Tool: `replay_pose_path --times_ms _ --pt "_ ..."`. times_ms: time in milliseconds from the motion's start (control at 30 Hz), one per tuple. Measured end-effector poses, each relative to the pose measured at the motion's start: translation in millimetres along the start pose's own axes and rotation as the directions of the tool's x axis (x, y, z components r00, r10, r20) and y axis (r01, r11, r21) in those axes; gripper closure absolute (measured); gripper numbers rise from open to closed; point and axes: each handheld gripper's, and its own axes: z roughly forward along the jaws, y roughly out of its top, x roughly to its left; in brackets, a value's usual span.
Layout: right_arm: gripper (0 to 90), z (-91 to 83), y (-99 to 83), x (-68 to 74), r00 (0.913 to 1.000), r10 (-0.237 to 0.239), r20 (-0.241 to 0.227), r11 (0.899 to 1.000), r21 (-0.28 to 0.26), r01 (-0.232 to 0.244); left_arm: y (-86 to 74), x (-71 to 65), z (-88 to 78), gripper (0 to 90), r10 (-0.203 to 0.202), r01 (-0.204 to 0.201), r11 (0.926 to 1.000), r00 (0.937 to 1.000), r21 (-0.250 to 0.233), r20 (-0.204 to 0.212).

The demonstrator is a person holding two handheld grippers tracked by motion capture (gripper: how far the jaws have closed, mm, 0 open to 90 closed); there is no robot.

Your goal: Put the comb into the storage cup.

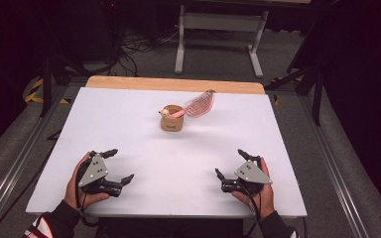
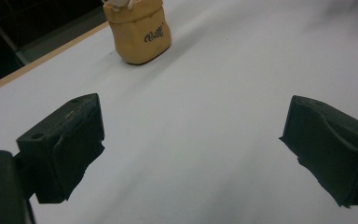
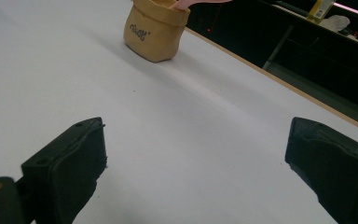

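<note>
Each hand carries a black two-jaw tool. The left gripper [image 1: 118, 166] and the right gripper [image 1: 230, 165] both wear a grey three-cornered plate on top, dotted with small dark screw holes. A thin black cable trails from each toward the near table edge. Up close, the jaws are blocky, matte black, with rough, slightly ragged pads and small round holes on their upper faces; a brass-coloured ring sits on the body beside the left jaw. The sleeves are dark, the left sleeve [image 1: 47, 225] striped red and white.
</note>
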Motion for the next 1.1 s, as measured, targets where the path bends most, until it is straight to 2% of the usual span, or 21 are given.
replay_pose_path --times_ms 1100 --pt "6.6 2.2 -0.9 0.6 0.9999 -0.016 -0.002 1.000 0.012 0.016 -0.4 1.1 2.4 6.8 0.000 0.000 1.0000 1.0000 0.010 0.002"
